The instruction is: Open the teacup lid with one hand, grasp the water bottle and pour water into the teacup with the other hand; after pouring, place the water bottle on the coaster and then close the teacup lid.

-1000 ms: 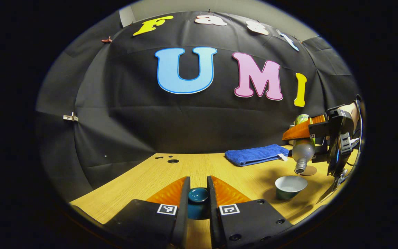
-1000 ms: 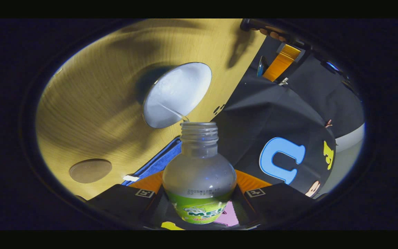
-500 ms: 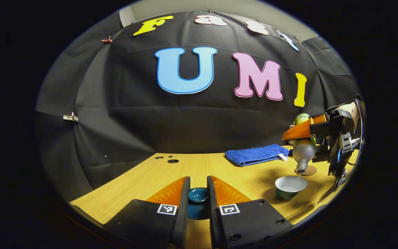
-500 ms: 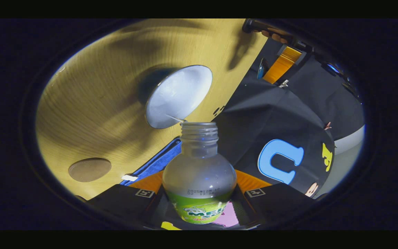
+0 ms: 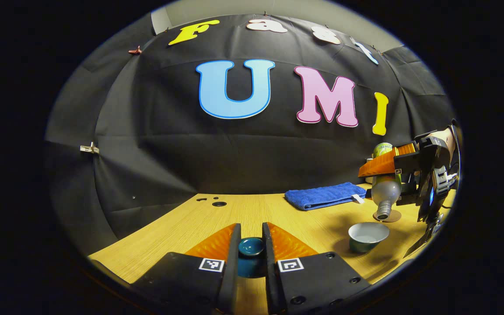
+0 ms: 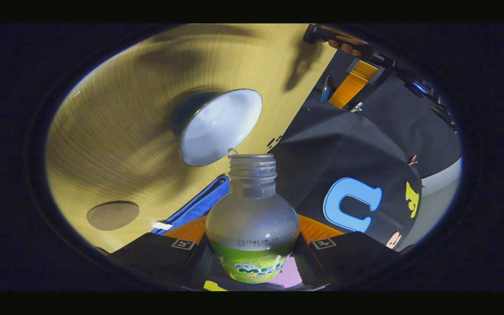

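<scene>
My left gripper (image 5: 251, 228) is shut on the dark teal teacup lid (image 5: 251, 247), held just above the wooden table (image 5: 217, 223). The open teacup (image 5: 368, 236), pale inside, stands to the right with water in it. Over it my right gripper (image 5: 387, 168) is shut on the clear water bottle (image 5: 385, 190), tipped mouth-down. In the right gripper view the bottle (image 6: 252, 210) sits between my right gripper's (image 6: 252, 234) orange fingers, its mouth by the rim of the teacup (image 6: 219, 127), a drop at the lip. The round brown coaster (image 6: 113, 215) lies bare beside the cup.
A folded blue towel (image 5: 324, 195) lies at the back of the table, behind the cup and the coaster (image 5: 392, 215). Small dark holes (image 5: 218, 203) mark the tabletop at the back left. The far-off left gripper (image 6: 348, 85) and lid (image 6: 327, 89) hang beyond the table edge.
The thin stream from the bottle mouth has dwindled to a drop. The bottle has lifted slightly away from the cup. My left gripper with the lid has stayed put.
</scene>
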`<state>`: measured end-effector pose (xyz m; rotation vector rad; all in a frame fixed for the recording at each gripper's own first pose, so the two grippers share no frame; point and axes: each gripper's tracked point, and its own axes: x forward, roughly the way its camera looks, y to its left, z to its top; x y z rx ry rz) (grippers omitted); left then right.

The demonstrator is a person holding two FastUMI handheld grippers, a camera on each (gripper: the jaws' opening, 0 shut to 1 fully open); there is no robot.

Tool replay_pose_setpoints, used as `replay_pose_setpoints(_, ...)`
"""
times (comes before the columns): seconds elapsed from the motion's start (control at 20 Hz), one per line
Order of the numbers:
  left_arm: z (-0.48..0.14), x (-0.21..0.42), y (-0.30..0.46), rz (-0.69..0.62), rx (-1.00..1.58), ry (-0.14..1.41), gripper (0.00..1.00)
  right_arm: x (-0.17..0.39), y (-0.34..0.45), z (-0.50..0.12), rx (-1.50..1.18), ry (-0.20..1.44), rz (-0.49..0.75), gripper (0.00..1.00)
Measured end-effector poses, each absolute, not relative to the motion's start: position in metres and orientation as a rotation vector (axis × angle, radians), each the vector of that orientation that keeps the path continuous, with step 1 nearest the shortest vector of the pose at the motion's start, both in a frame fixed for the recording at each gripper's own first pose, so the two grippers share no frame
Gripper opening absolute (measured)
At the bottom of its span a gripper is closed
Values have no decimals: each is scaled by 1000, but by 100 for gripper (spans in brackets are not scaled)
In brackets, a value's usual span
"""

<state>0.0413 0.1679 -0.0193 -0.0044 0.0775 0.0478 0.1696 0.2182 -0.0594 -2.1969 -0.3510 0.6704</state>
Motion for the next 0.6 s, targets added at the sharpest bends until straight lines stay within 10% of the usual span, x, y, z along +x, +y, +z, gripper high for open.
replay_pose_setpoints(0.6,-19,40,167,49,-4,78,32,169,204,-61,-1981,-255,629,81)
